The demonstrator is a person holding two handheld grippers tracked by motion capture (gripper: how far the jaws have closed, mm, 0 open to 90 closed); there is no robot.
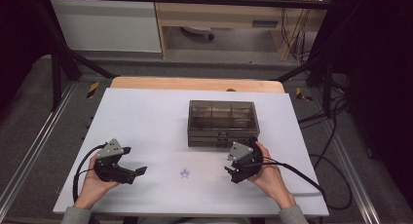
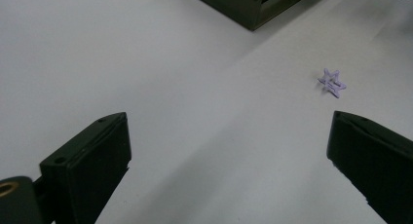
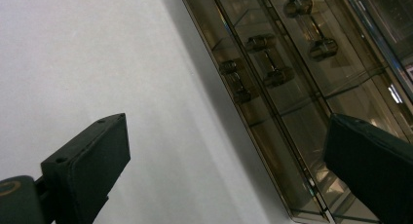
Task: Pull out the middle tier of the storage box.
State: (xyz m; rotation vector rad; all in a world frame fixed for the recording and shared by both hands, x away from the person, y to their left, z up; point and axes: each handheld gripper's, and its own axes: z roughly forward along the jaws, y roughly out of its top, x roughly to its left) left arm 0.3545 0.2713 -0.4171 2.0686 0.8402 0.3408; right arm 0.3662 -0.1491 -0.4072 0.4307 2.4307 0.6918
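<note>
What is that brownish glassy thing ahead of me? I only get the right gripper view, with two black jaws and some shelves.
Observer: In the high view it is a smoky see-through box, split into compartments, standing on a white table.
Operator: Is anything else on that table?
Observer: Yes, a small purple star lies flat on it, nearer the person than the box is, roughly midway between the two hands.
Operator: What is the other gripper doing?
Observer: The left gripper has its jaws wide apart. It points roughly toward the star, which lies ahead of the jaws and does not touch them.
</note>
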